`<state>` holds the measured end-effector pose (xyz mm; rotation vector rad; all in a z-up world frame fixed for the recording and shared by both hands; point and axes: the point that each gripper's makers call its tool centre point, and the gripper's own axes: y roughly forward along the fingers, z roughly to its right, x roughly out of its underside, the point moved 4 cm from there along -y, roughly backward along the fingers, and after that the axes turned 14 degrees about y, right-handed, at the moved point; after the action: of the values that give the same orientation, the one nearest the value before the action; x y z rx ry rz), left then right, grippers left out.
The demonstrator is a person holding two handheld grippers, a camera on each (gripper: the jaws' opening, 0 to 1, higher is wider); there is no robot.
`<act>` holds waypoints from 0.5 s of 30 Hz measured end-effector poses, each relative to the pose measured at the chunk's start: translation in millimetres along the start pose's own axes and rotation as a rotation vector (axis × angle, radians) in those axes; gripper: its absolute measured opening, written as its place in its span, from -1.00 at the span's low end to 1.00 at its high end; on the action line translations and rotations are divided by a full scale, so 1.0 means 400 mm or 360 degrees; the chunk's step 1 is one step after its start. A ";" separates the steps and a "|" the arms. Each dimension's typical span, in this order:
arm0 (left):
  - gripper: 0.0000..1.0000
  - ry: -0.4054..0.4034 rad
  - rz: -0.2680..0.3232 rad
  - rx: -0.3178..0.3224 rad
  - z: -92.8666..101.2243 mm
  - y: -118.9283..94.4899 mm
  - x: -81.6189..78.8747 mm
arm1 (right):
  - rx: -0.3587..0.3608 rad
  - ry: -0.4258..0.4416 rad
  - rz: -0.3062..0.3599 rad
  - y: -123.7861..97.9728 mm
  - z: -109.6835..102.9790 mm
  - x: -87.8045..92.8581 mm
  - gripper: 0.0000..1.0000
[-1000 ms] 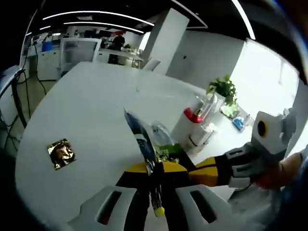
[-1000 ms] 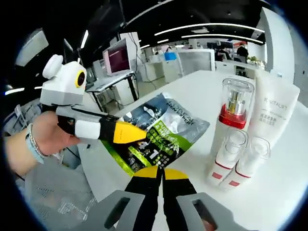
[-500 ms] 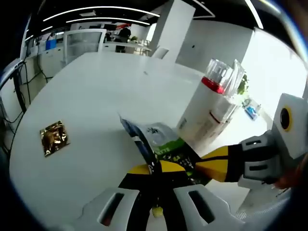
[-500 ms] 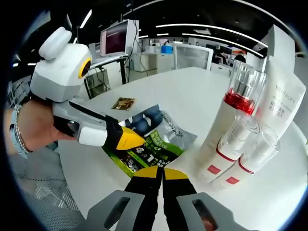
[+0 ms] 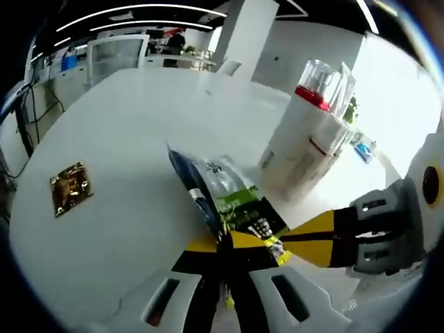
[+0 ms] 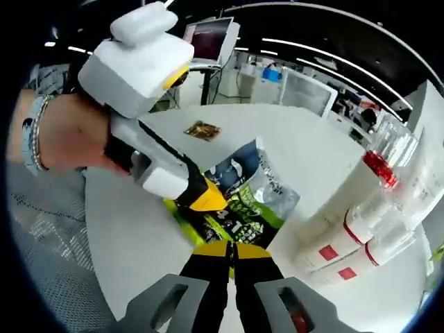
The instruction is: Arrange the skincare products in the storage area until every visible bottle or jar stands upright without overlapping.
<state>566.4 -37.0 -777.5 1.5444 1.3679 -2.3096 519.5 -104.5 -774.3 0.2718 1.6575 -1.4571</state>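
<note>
A flat pouch (image 5: 223, 201), dark blue, silver and green, is held edge-on just above the white table (image 5: 132, 139). My left gripper (image 5: 225, 247) is shut on its near edge. My right gripper (image 5: 295, 243) comes in from the right, its yellow tip on the same pouch. In the right gripper view the pouch (image 6: 258, 201) faces me, with my right gripper (image 6: 232, 248) shut on its lower edge and the left gripper (image 6: 202, 198) clamped on its left side. A tall white bottle (image 5: 300, 135) with a red band and clear cap stands upright beside it.
Two small white pump bottles (image 6: 331, 248) with red squares stand in front of the tall bottle (image 6: 361, 182), and a white tube (image 6: 424, 182) behind. A gold sachet (image 5: 69, 189) lies flat on the table's left. A hand (image 6: 66, 142) with a bracelet holds the left gripper.
Both grippers have carried the pouch lower over the table and closer to the standing bottles, holding it throughout. The pouch now tilts flatter.
</note>
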 end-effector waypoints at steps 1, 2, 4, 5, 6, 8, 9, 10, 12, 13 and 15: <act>-0.99 -0.0012 -0.0004 0.0013 0.005 0.002 0.000 | 0.0001 -0.0007 -0.0044 0.009 -0.001 0.017 -1.00; -0.99 -0.0009 -0.0008 0.0012 0.006 0.003 0.001 | -0.0007 0.0022 -0.0026 0.013 0.000 0.020 -1.00; -0.95 0.0028 -0.0019 -0.0010 0.004 0.000 -0.003 | -0.0027 0.0043 0.0018 0.011 0.010 0.010 -1.00; -0.91 0.0024 -0.0046 -0.0029 0.000 -0.006 -0.004 | -0.0032 0.0065 0.0007 0.008 0.013 0.009 -1.00; -0.86 0.0027 -0.0052 -0.0043 -0.004 -0.010 -0.007 | -0.0031 0.0071 0.0002 0.007 0.016 0.010 -1.00; -0.69 0.0051 -0.0114 -0.0157 -0.034 -0.026 0.000 | -0.0029 0.0087 -0.0006 0.006 0.018 0.013 -1.00; -0.63 0.0036 -0.0128 -0.0195 -0.046 -0.037 0.001 | -0.0028 0.0088 -0.0010 0.005 0.017 0.014 -1.00; -0.62 0.0028 -0.0139 -0.0219 -0.052 -0.041 0.002 | -0.0026 0.0089 -0.0010 0.005 0.017 0.015 -1.00; -0.77 0.0033 -0.0158 -0.0263 -0.067 -0.063 -0.008 | -0.0018 0.0080 -0.0005 0.005 0.015 0.015 -1.00; -0.87 0.0090 -0.0137 -0.0266 -0.067 -0.075 -0.021 | -0.0013 0.0072 -0.0006 0.005 0.014 0.016 -1.00; -0.95 0.0216 -0.0101 -0.0271 -0.064 -0.085 -0.035 | -0.0005 0.0063 -0.0008 0.006 0.013 0.015 -1.00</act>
<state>575.9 -4.9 -748.0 1.6536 1.6201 -2.0910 520.0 -110.8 -779.9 0.2966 1.6932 -1.4609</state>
